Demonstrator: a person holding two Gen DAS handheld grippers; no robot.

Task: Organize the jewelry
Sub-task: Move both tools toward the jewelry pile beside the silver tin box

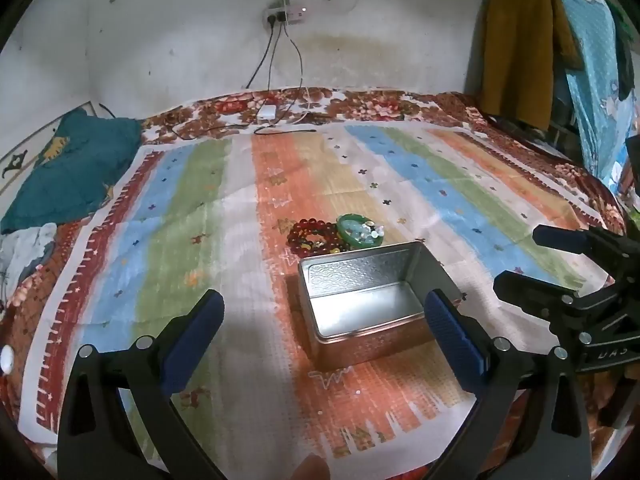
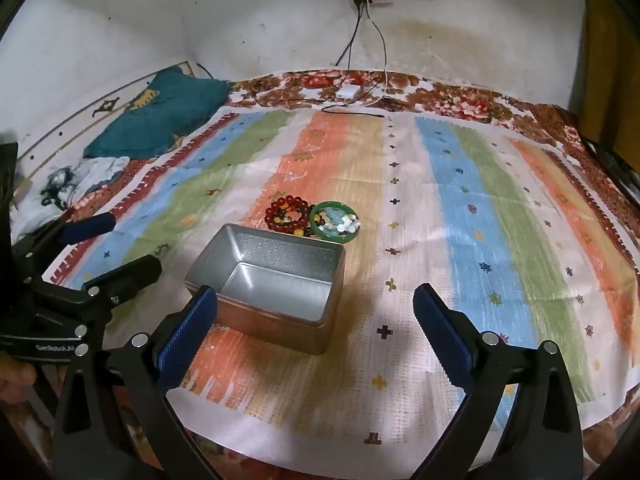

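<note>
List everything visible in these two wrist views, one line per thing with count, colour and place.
metal tin: one, silver inside, coppery outside, open and empty, centre of the cloth
bead bracelet: one or more strands, dark red with some yellow beads, just behind the tin
bangle: one, green, beside the red beads, small pale pieces lying inside it
striped cloth: one, blue, green, orange and white, spread over a floral bedsheet
pillow: one, teal, far left by the wall
power strip: one, white, on the wall, cables hanging down to the bed
hanging clothes: mustard and light blue, far right
left gripper: black with blue pads, open, holding nothing
right gripper: same, open, holding nothing
</note>
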